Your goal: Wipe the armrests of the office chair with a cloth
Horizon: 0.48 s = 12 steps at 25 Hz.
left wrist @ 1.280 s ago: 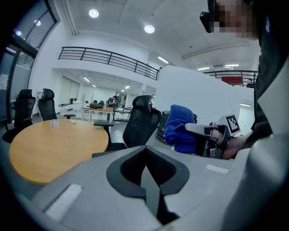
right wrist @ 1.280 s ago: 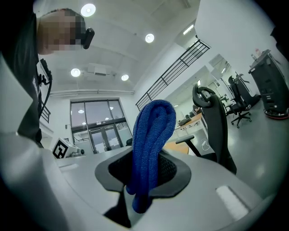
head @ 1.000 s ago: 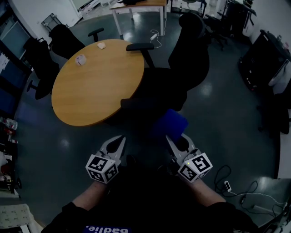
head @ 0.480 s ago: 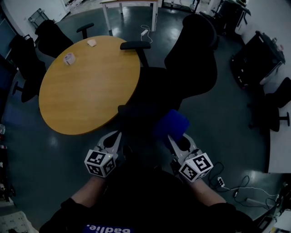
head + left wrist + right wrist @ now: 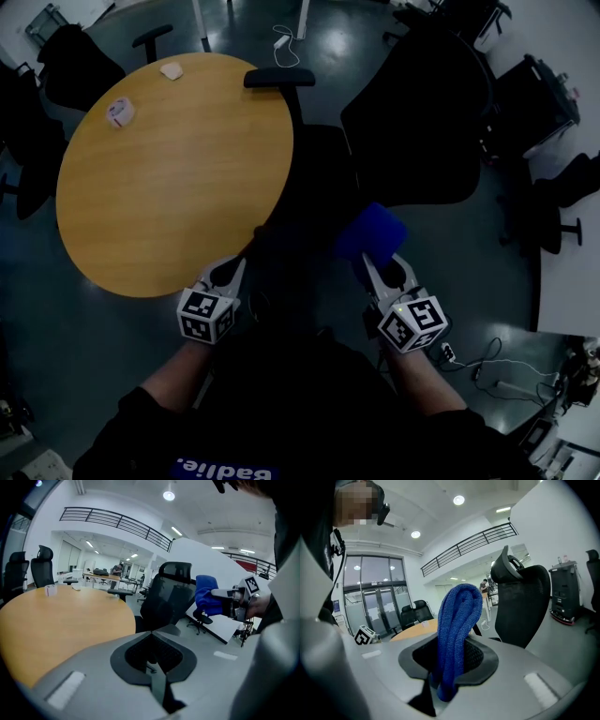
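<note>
My right gripper (image 5: 382, 267) holds a blue cloth (image 5: 372, 232), which bunches up past its tips just in front of the black office chair (image 5: 412, 122). My left gripper (image 5: 232, 269) points toward the chair's near armrest (image 5: 267, 236), right at the near edge of the round wooden table (image 5: 169, 187). The far armrest (image 5: 278, 78) reaches over the table's far right edge. Two small pale things (image 5: 120, 112) lie near its far edge. A cable (image 5: 487, 361) trails across the floor to my right.

One round wooden table (image 5: 169, 187), one blue terry cloth (image 5: 372, 232), two grey grippers (image 5: 228, 270) (image 5: 382, 265).
At least four black office chairs (image 5: 412, 122) (image 5: 70, 56) (image 5: 21, 131) (image 5: 562, 192); two small pale tabletop objects (image 5: 120, 112) (image 5: 172, 70).
</note>
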Motion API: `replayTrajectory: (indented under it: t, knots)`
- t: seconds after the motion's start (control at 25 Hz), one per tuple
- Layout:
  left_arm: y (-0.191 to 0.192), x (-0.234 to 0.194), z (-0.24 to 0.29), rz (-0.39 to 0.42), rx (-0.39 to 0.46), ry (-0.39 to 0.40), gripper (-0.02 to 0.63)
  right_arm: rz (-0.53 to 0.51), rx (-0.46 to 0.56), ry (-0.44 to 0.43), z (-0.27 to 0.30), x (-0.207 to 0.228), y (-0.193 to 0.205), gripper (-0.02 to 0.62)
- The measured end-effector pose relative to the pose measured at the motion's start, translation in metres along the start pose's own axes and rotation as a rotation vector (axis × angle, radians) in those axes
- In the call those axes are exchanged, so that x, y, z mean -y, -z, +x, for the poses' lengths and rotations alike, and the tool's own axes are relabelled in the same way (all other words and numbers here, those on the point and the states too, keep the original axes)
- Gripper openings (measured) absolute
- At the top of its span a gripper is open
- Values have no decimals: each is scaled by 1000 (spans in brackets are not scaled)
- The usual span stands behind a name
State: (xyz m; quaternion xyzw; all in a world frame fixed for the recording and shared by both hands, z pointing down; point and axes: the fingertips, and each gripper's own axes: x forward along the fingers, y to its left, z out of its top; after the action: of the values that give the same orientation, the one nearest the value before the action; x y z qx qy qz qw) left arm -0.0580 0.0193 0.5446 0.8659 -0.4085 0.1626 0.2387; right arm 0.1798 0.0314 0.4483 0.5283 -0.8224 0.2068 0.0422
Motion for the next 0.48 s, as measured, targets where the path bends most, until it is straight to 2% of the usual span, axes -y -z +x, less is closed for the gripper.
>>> replayTrajectory:
  t: [0.28,0.48]
  knots:
    - [34,-23,35,26,-95,78,12,-48,-59,116,23,16,18,101]
    - [56,-28,57,45,-146,90,12,-75,-107,141,38,30,30,101]
